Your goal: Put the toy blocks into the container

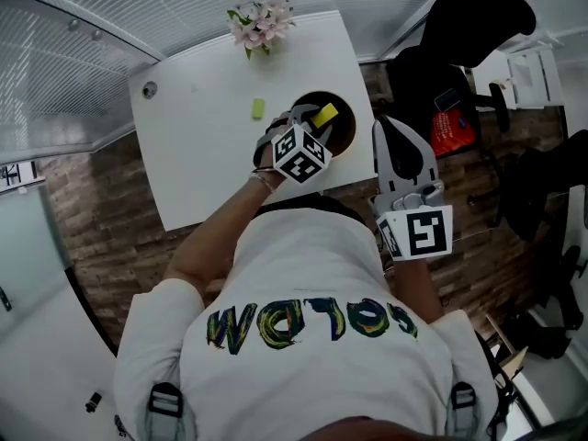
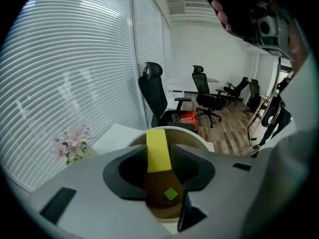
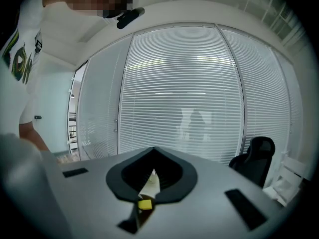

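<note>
White desk (image 1: pixel 211 154) by slatted blinds (image 2: pixel 75 73), drop-in step: clamping yellow block (image 2: pixel 158 151) in left gripper (image 1: pixel 312 120) above container (image 1: pixel 352 122) at desk's right edge, with right gripper (image 3: pixel 152 180) clenched, idle. Next, likely: release, then fetch green block (image 1: pixel 258 108) mid-desk.

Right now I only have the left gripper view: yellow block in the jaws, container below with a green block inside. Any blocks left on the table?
Observer: One green block lies on the white table, left of the container and apart from it.
Operator: Where is my right gripper?
Observer: The right gripper hangs at the table's right edge, right of the container, jaws together.
Operator: Is the yellow block over the opening?
Observer: On the head view, yes: the yellow block shows inside the container's rim outline.
</note>
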